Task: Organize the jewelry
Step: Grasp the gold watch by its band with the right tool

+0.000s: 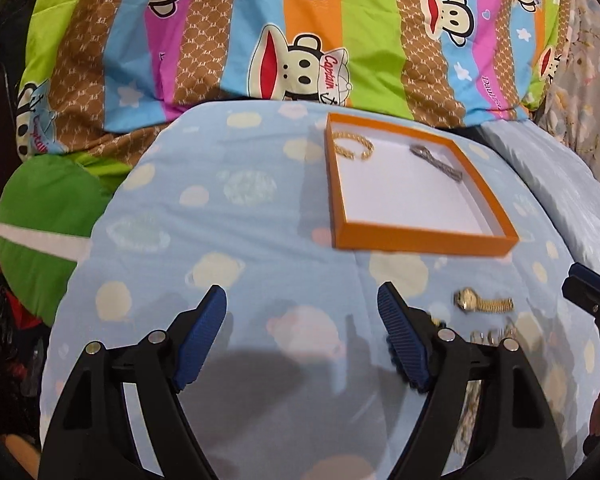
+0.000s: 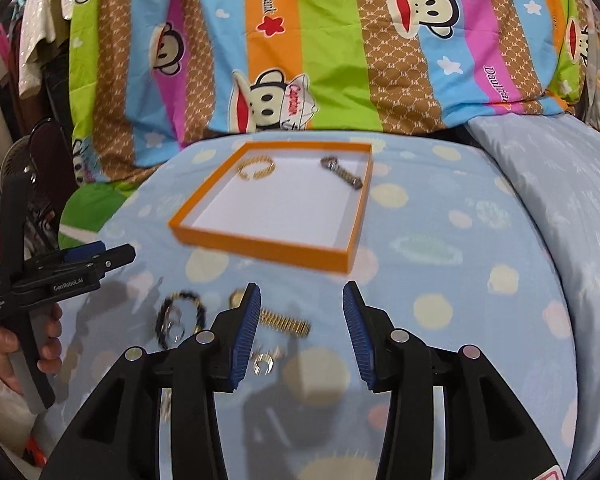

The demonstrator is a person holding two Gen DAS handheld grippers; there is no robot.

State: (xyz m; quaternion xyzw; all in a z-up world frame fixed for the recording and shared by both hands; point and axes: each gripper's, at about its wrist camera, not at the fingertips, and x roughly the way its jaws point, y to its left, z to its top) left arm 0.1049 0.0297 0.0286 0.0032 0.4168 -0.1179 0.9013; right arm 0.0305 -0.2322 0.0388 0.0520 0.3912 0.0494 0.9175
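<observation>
An orange tray [image 1: 424, 238] [image 2: 260, 250] with a white floor lies on the blue bedspread. In it are a gold bangle [image 1: 353, 145] [image 2: 256, 169] and a silver bracelet [image 1: 436, 162] [image 2: 342, 173]. A gold watch [image 1: 482, 302] [image 2: 284, 322] lies on the spread in front of the tray. A black bead bracelet [image 2: 180, 316] and small silver rings [image 2: 263, 364] lie near it. My left gripper [image 1: 302, 332] is open and empty, left of the watch. My right gripper [image 2: 302, 332] is open and empty, its left finger [image 2: 246, 332] covering the watch face.
A striped cartoon quilt [image 1: 300, 40] is bunched behind the tray. A green cushion [image 1: 48, 220] lies at the left. A grey-blue pillow [image 2: 560, 184] lies at the right. Clothes hang at the far left in the right wrist view [image 2: 32, 40].
</observation>
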